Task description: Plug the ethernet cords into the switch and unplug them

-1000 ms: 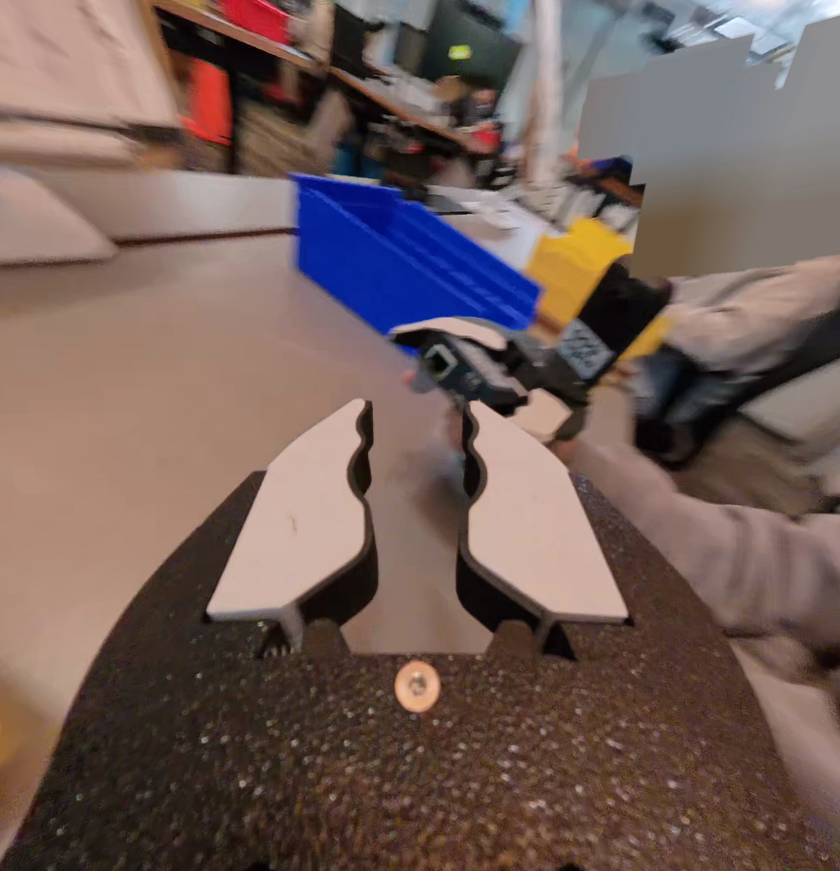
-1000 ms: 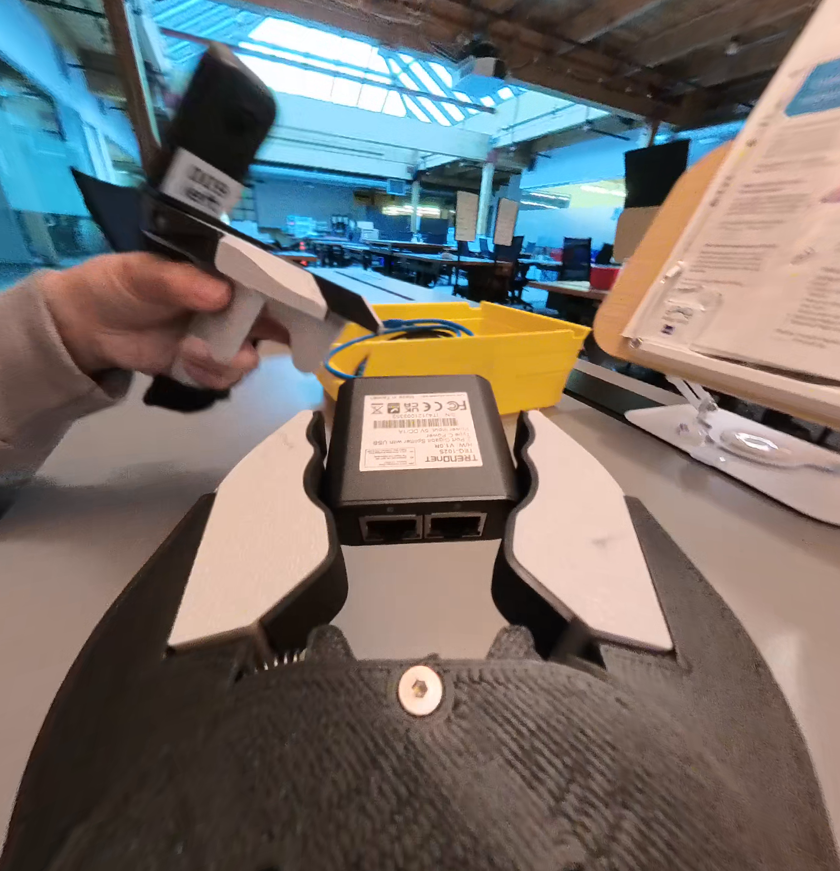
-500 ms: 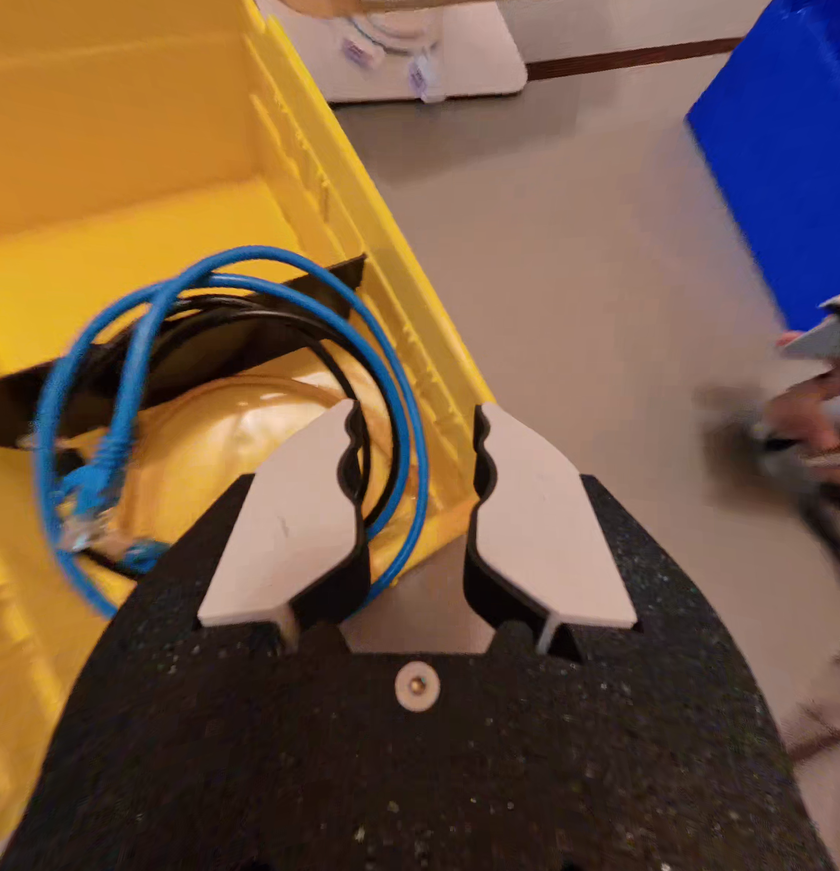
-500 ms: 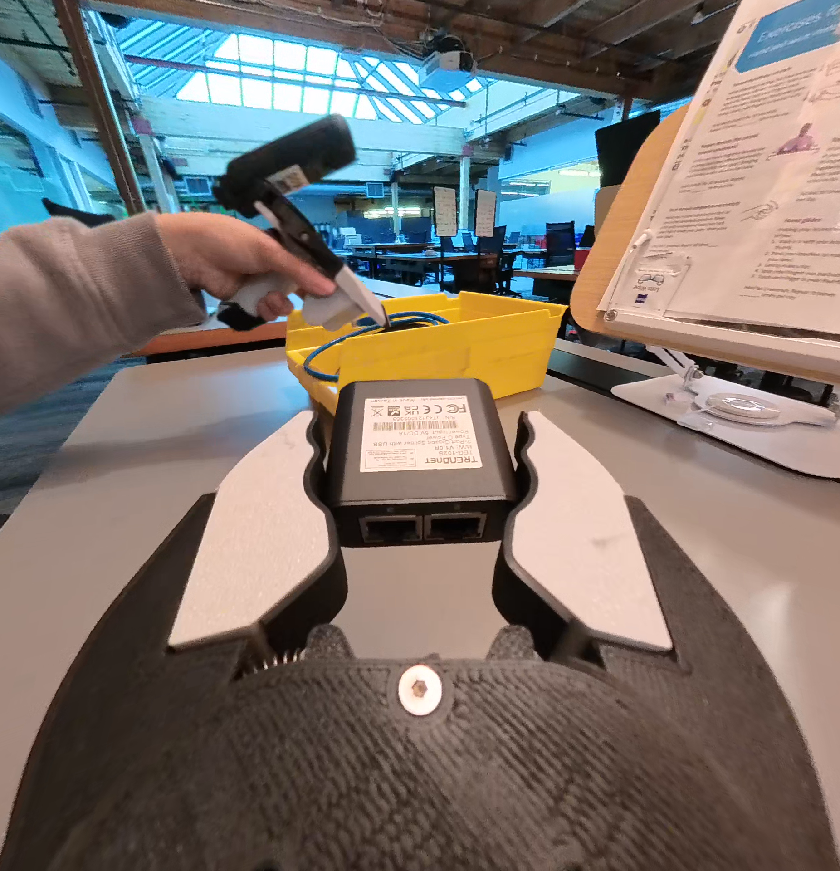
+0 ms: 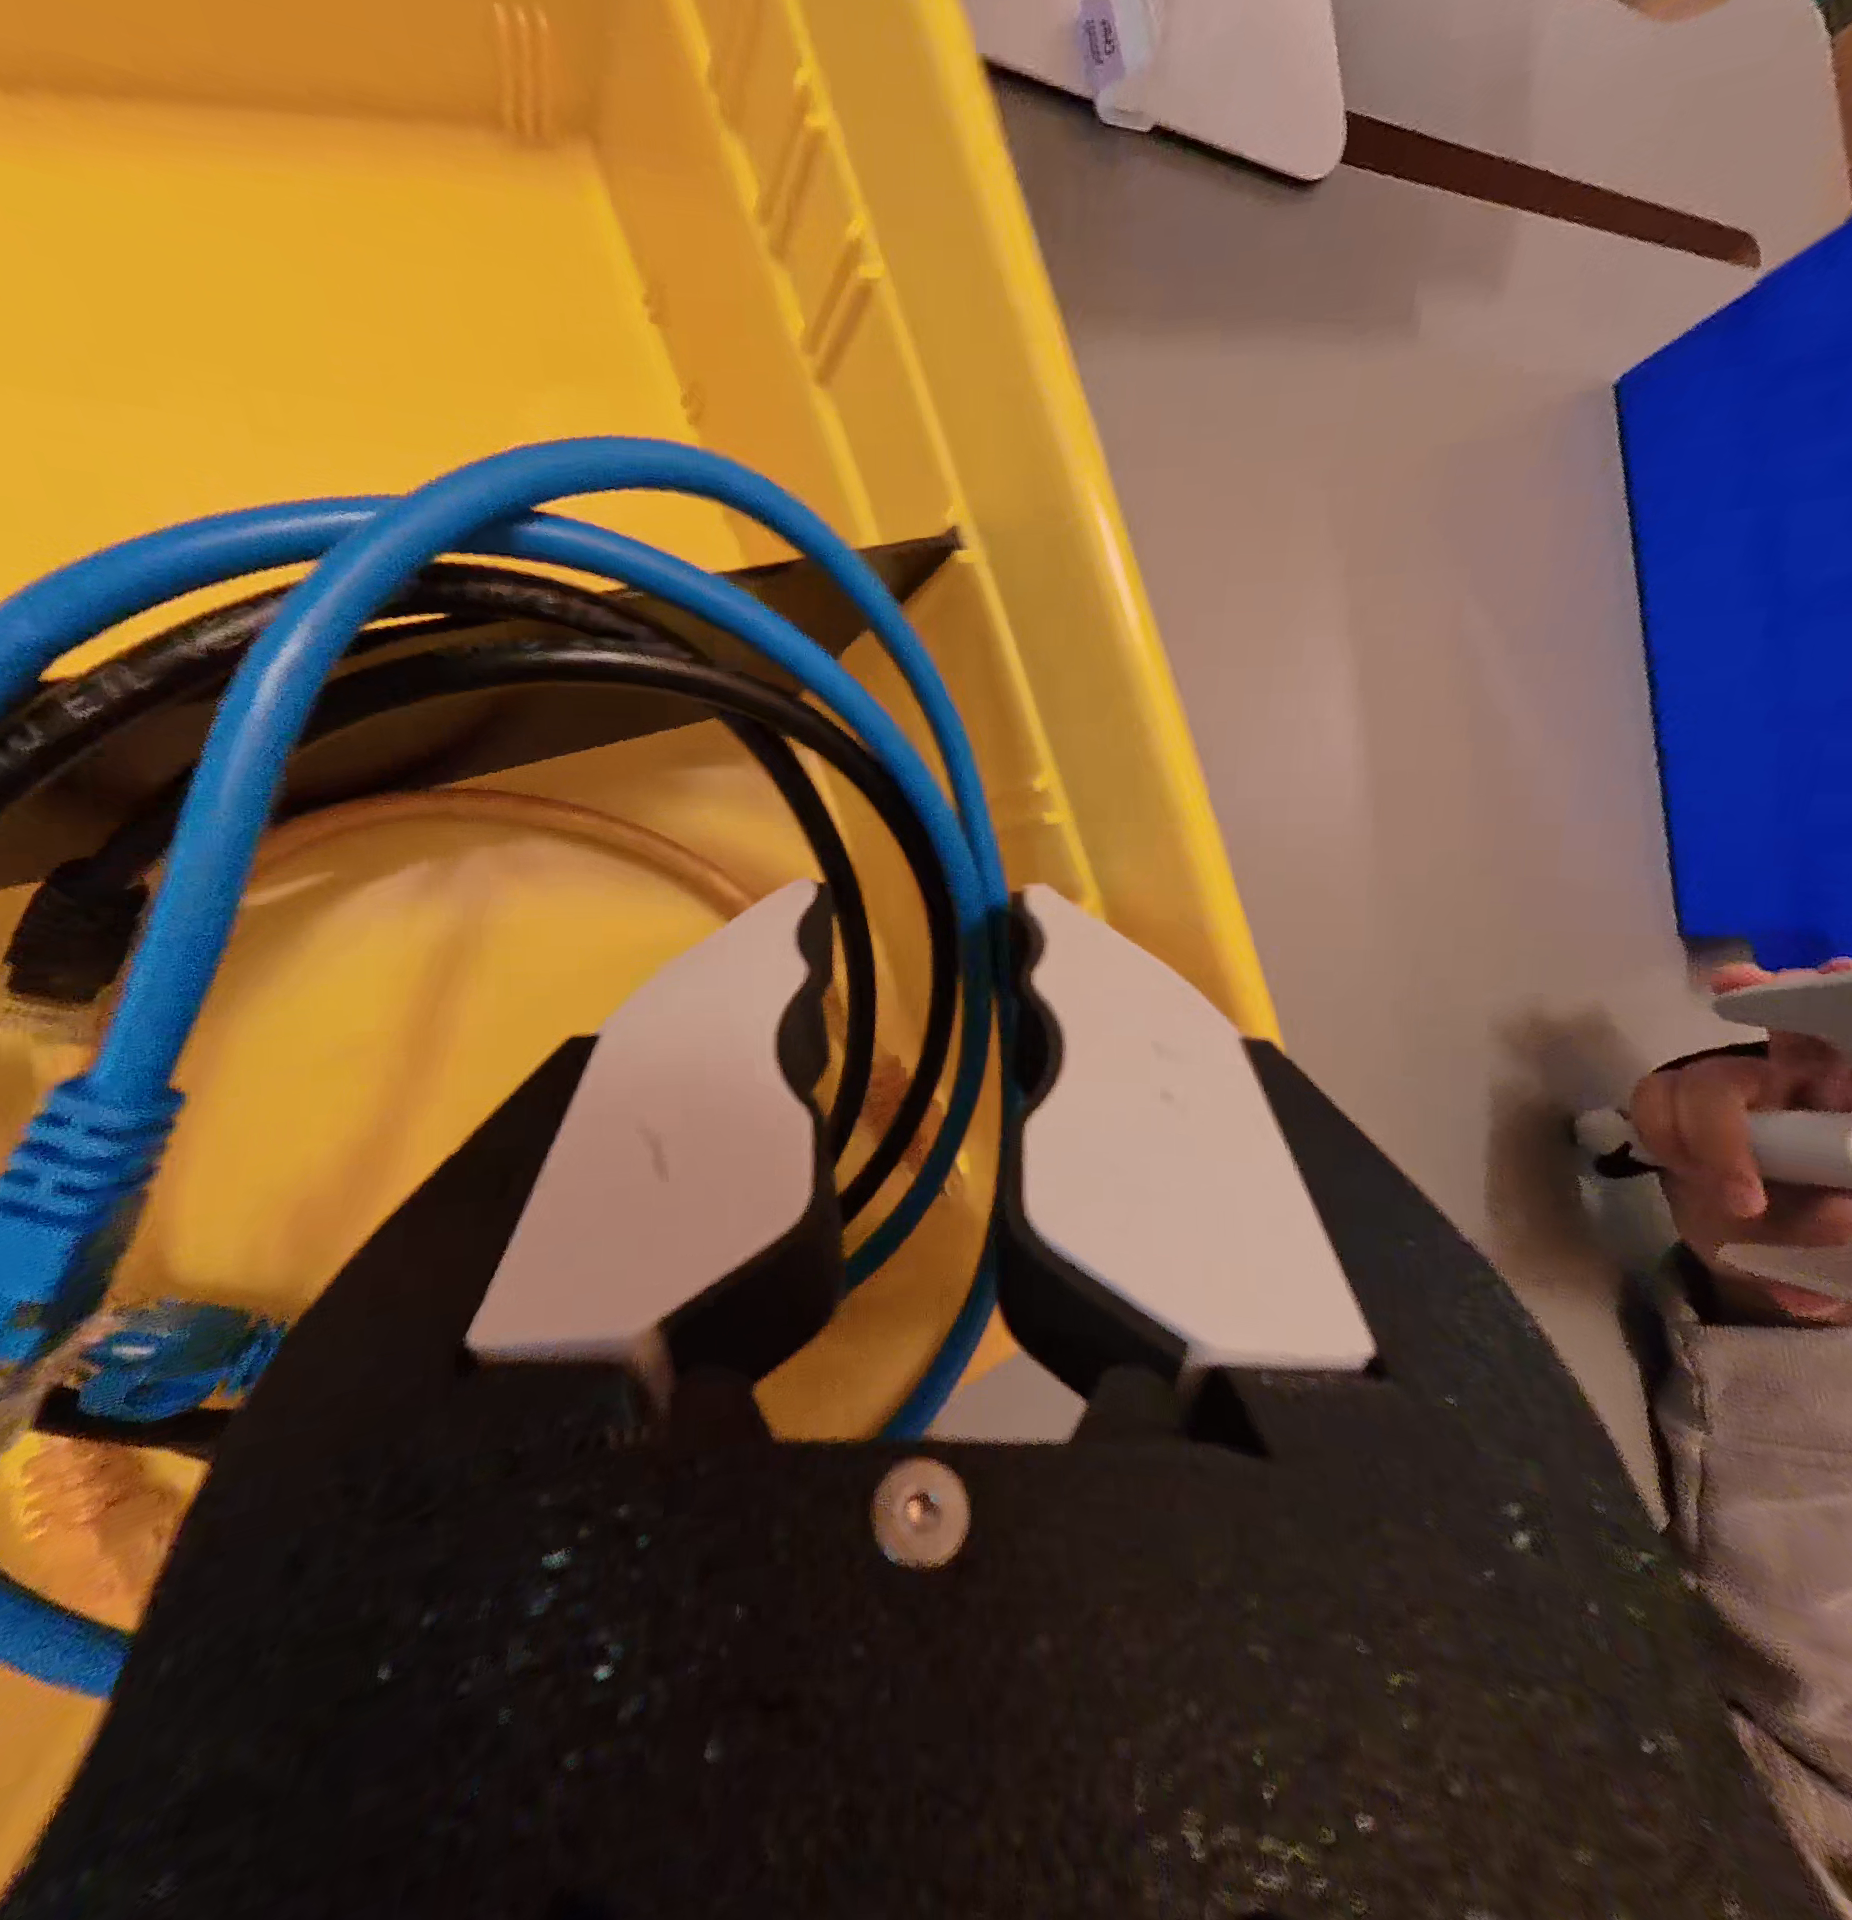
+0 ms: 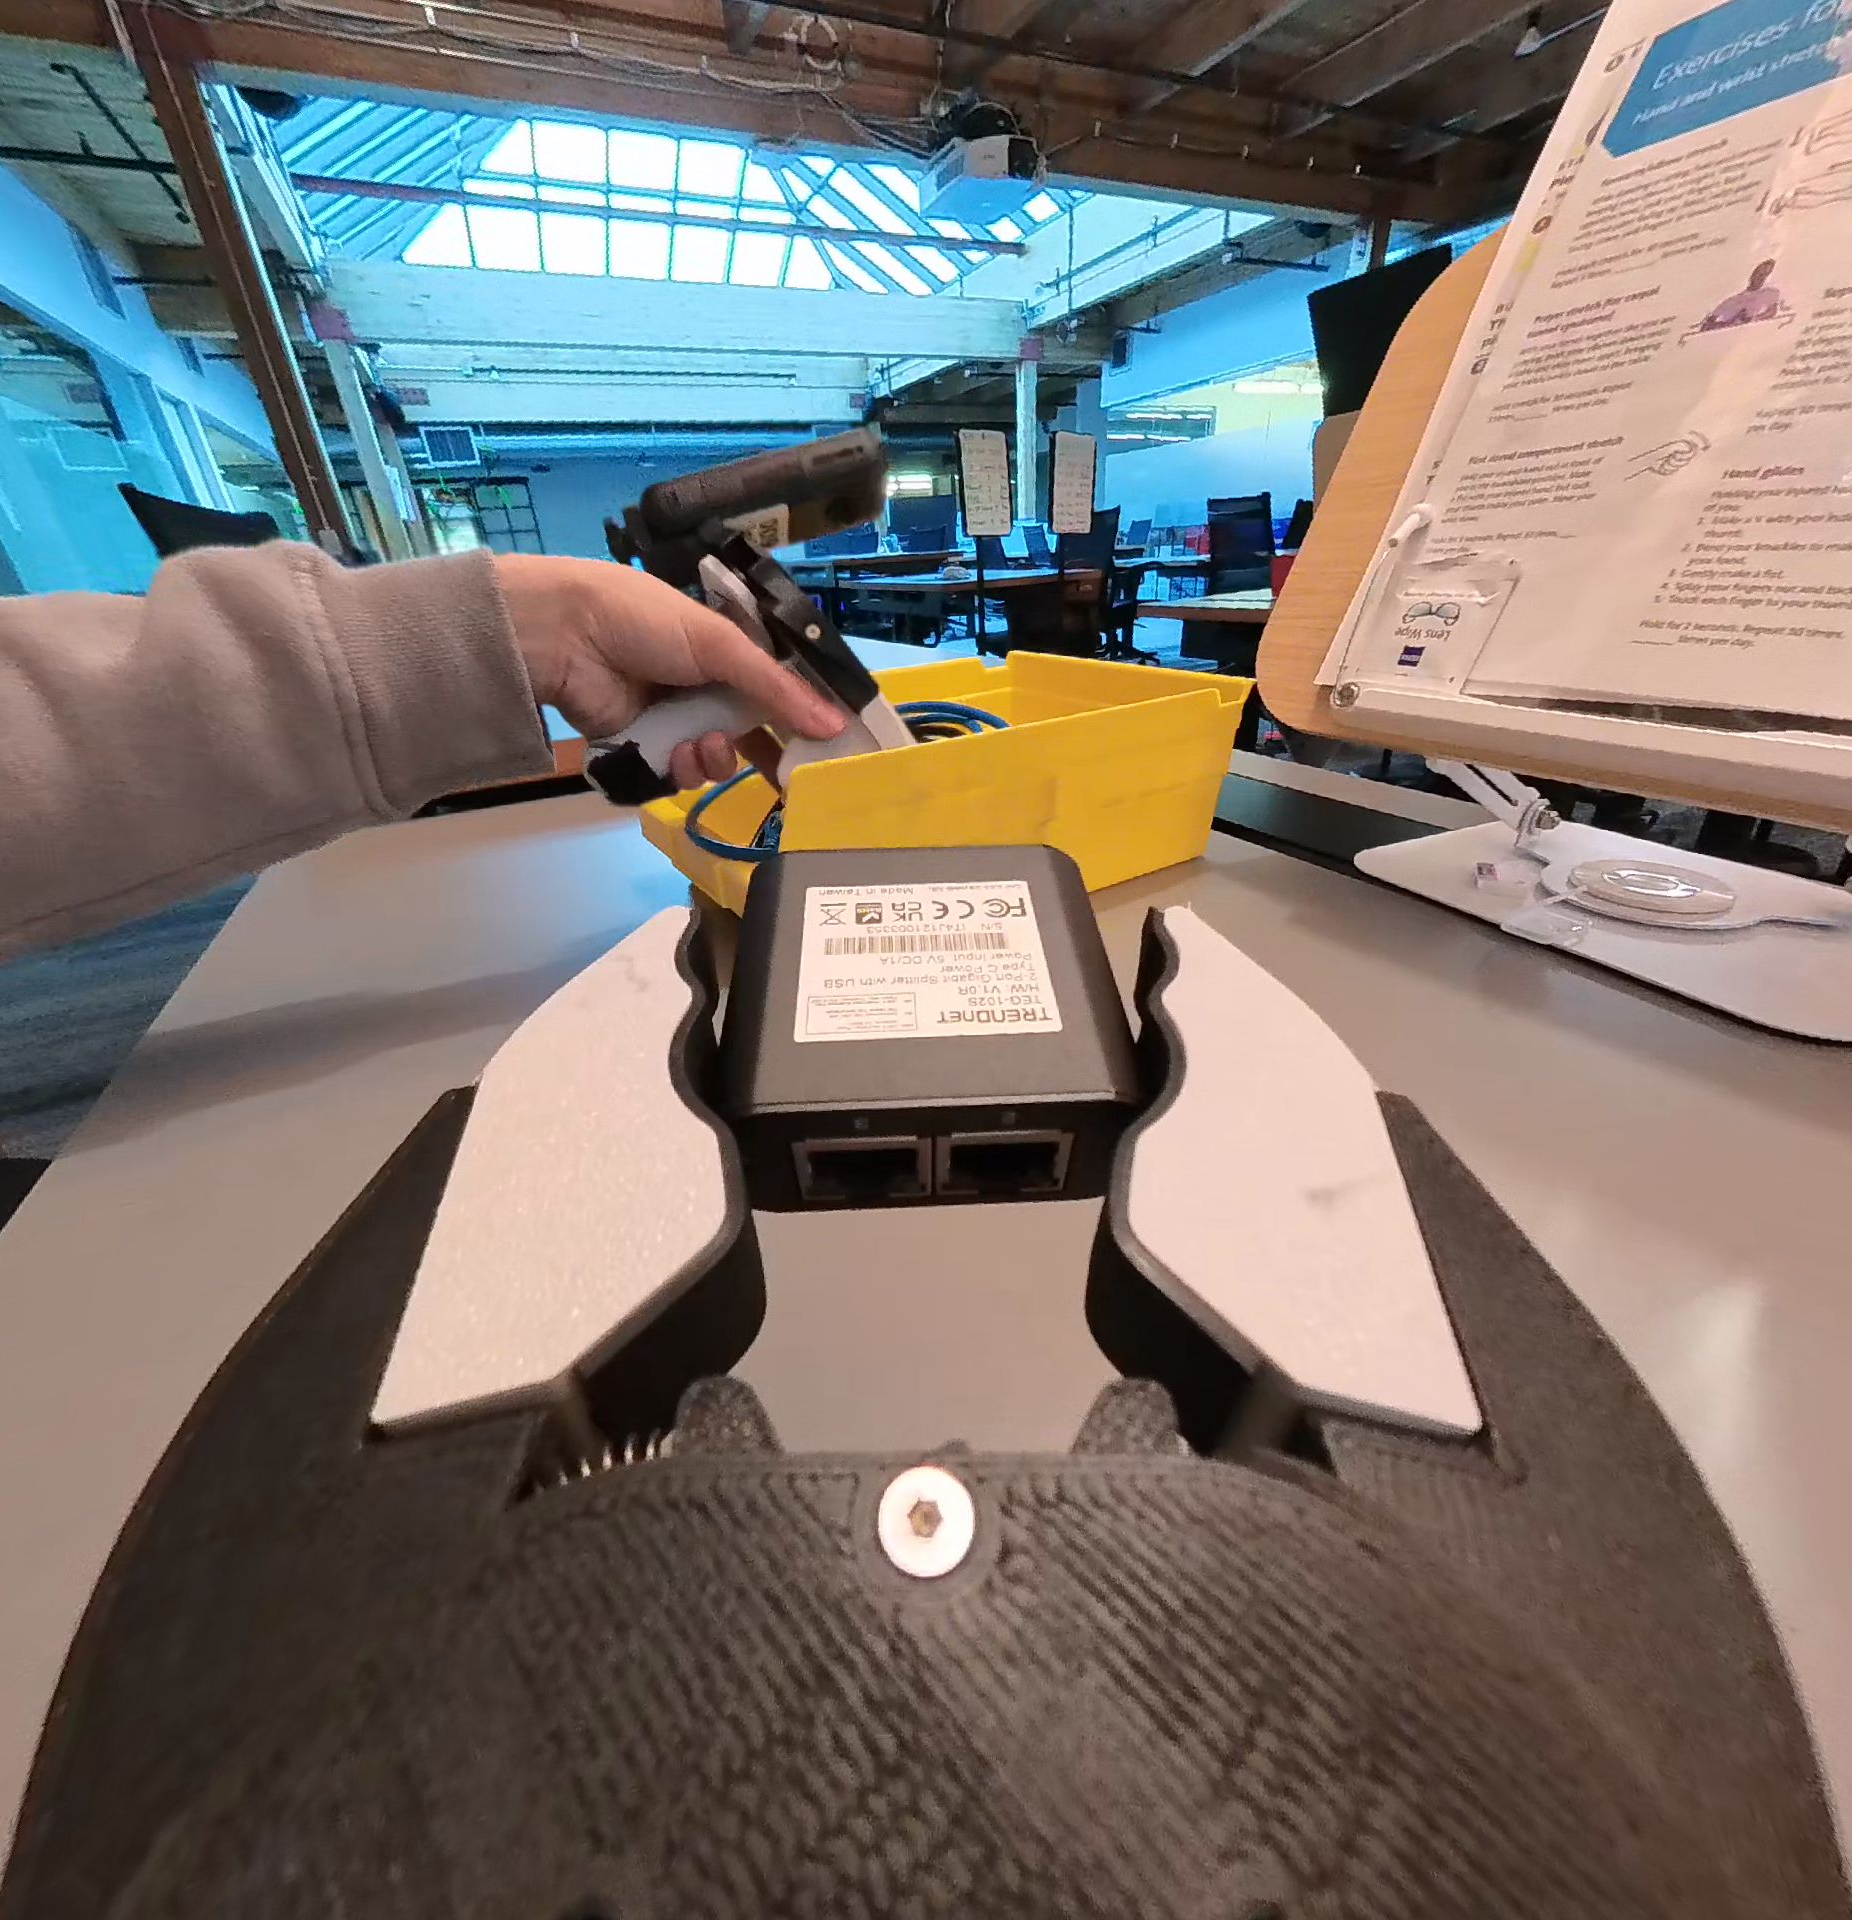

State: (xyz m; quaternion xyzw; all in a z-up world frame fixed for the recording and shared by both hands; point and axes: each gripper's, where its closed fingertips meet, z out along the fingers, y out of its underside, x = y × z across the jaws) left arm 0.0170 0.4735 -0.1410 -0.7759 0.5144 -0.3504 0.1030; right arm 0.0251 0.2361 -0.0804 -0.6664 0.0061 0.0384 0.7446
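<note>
Grey desk [image 6: 1524,1195]: right tongs [image 6: 927,1023] clamp black plastic two-port switch [image 6: 922,997]; left tongs [image 5: 917,997], parted, straddle blue ethernet cord [image 5: 610,488] and black cord [image 5: 589,665] in yellow plastic bin [image 5: 901,364].

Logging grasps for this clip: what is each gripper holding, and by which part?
Right gripper clamps the black switch by its two sides. Left gripper holds nothing; open around cable loops.
</note>
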